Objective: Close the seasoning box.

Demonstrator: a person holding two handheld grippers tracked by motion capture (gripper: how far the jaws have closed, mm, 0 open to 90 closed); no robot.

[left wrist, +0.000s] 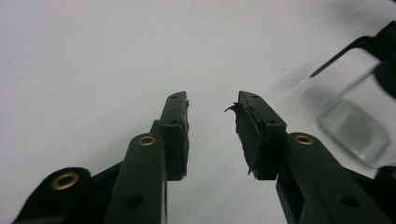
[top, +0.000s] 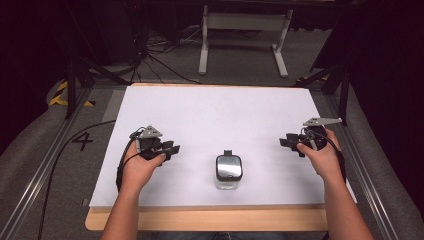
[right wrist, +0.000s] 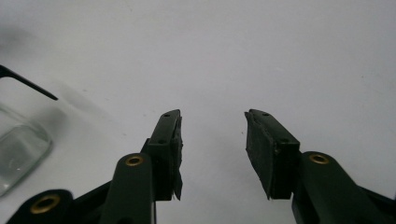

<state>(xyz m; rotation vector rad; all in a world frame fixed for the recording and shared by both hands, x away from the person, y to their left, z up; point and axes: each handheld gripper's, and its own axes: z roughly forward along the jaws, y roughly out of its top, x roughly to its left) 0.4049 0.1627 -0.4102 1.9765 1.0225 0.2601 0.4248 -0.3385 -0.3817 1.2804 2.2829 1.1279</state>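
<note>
Glass jar (top: 229, 172) stood upright near the front edge of the white board (top: 215, 107), midway between the two hands, with its clip-top lid seated on the mouth and a black latch tab projecting from the far side. Whether the latch was fastened could not be determined from the frames.

Left gripper (top: 170, 149) was held low over the board to the left of the jar, well apart from it, jaws pointing toward the jar. In the left gripper view the jaws stood spread with nothing between them, only bare board; the jar (left wrist: 357, 130) appeared off to the right, outside the jaw line.

Right gripper (top: 286, 142) mirrored this position on the right side, also well apart from the jar. In the right gripper view its jaws stood wide and empty, with the jar (right wrist: 21, 149) at the left edge.

Assessment: neither tool was in contact with the jar. Either the handling was complete and the jar released, or the work was yet to begin; the frames do not settle which.
</note>
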